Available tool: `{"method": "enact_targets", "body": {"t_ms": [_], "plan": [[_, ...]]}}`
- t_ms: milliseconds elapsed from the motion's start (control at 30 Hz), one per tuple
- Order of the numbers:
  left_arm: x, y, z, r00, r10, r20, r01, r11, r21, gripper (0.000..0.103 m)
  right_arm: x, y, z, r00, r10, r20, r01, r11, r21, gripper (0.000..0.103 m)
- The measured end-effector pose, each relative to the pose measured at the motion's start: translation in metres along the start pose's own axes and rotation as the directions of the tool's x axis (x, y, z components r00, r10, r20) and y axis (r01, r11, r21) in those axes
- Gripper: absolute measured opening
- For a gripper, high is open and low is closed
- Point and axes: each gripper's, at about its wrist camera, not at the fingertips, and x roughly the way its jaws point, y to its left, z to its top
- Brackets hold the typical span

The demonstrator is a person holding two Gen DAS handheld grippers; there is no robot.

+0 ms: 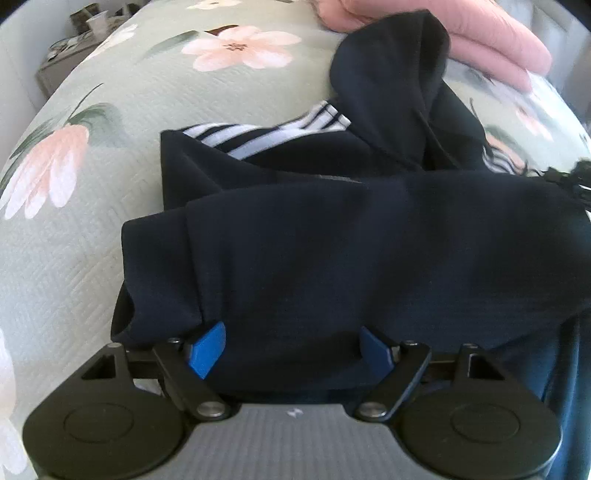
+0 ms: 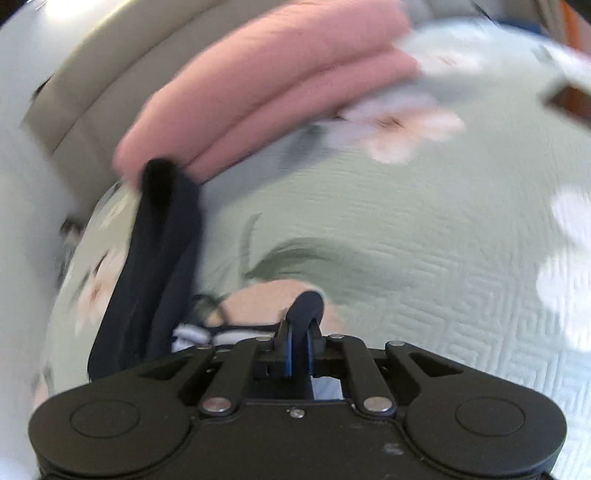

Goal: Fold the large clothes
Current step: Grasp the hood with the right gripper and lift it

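A dark navy hoodie (image 1: 332, 236) with a blue-and-white striped lining (image 1: 273, 136) lies partly folded on the floral bedspread (image 1: 92, 206). Its hood (image 1: 395, 66) points toward the far end. My left gripper (image 1: 291, 347) is open, its blue pads (image 1: 207, 350) spread wide around the hoodie's near fold, which drapes between them. My right gripper (image 2: 299, 343) is shut on a pinch of navy fabric (image 2: 306, 302). In the right wrist view the rest of the hoodie (image 2: 155, 273) trails to the left. That view is motion-blurred.
A folded pink blanket (image 1: 480, 40) lies at the far end of the bed, just beyond the hood; it also shows in the right wrist view (image 2: 266, 74). A bedside table with small items (image 1: 77, 33) stands at the far left. A light headboard (image 2: 92, 88) runs behind the blanket.
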Motion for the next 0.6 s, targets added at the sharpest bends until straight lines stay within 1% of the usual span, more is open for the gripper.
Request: {"method": "enact_targets", "body": {"t_ms": [33, 67, 167, 200, 233, 267, 300, 333, 367, 433, 467, 500, 533, 567, 600], "plan": [[0.001, -0.003, -0.002, 1.000, 0.008, 0.001, -0.008, 1.000, 0.024, 0.081, 0.009, -0.010, -0.001, 1.000, -0.014, -0.027, 0.015, 1.000, 0.024, 0.009], [0.001, -0.007, -0.006, 1.000, 0.021, 0.001, -0.021, 0.999, 0.047, 0.081, 0.013, -0.016, -0.003, 0.999, -0.034, -0.035, 0.035, 0.999, 0.023, 0.009], [0.000, -0.015, -0.013, 0.999, 0.054, 0.004, -0.054, 0.994, 0.092, 0.082, 0.008, -0.031, -0.010, 1.000, -0.002, -0.007, 0.002, 0.998, 0.058, 0.009], [-0.001, -0.017, -0.013, 0.998, 0.060, 0.003, -0.060, 0.994, 0.095, 0.082, 0.006, -0.032, -0.010, 1.000, 0.001, -0.008, 0.000, 0.998, 0.059, 0.011], [-0.002, -0.017, -0.013, 0.998, 0.061, -0.002, -0.061, 0.994, 0.094, 0.082, 0.001, -0.029, -0.009, 1.000, -0.007, -0.018, 0.007, 1.000, 0.030, 0.026], [-0.005, -0.016, -0.011, 0.999, 0.052, -0.010, -0.051, 0.995, 0.085, 0.082, -0.006, -0.023, -0.007, 0.999, -0.027, -0.020, 0.027, 0.999, -0.022, 0.054], [-0.010, -0.014, -0.008, 0.999, 0.029, -0.014, -0.028, 0.997, 0.069, 0.082, -0.013, -0.016, -0.006, 0.998, -0.061, -0.015, 0.060, 0.995, -0.084, 0.063], [-0.015, -0.011, -0.006, 1.000, 0.000, -0.008, 0.000, 0.999, 0.049, 0.082, -0.025, -0.008, -0.007, 0.997, -0.081, -0.004, 0.079, 0.985, -0.155, 0.063], [-0.021, -0.006, -0.004, 1.000, -0.025, 0.007, 0.025, 0.999, 0.024, 0.084, -0.040, -0.001, -0.009, 0.997, -0.072, -0.002, 0.070, 0.974, -0.215, 0.076], [-0.027, 0.003, 0.005, 0.999, -0.040, 0.023, 0.040, 0.999, -0.026, 0.085, -0.065, 0.005, -0.015, 0.999, -0.024, -0.039, 0.012, 0.963, -0.268, 0.093], [-0.027, 0.008, 0.009, 0.999, -0.032, 0.029, 0.034, 0.998, -0.048, 0.086, -0.071, 0.007, -0.021, 0.996, -0.007, -0.086, -0.017, 0.960, -0.279, 0.094], [-0.026, 0.014, 0.012, 0.999, -0.008, 0.032, 0.010, 0.998, -0.068, 0.087, -0.073, 0.008, -0.026, 0.990, 0.000, -0.139, -0.040, 0.957, -0.287, 0.094], [-0.023, 0.019, 0.015, 0.999, 0.023, 0.029, -0.020, 0.996, -0.091, 0.087, -0.073, 0.007, -0.035, 0.978, 0.003, -0.208, -0.064, 0.955, -0.289, 0.094], [-0.018, 0.026, 0.017, 0.999, 0.036, 0.018, -0.033, 0.993, -0.116, 0.087, -0.070, 0.005, -0.042, 0.966, -0.003, -0.260, -0.073, 0.956, -0.283, 0.094], [-0.013, 0.033, 0.017, 0.999, 0.043, 0.001, -0.043, 0.990, -0.137, 0.087, -0.064, 0.001, -0.051, 0.947, -0.020, -0.321, -0.073, 0.959, -0.275, 0.094]]}}
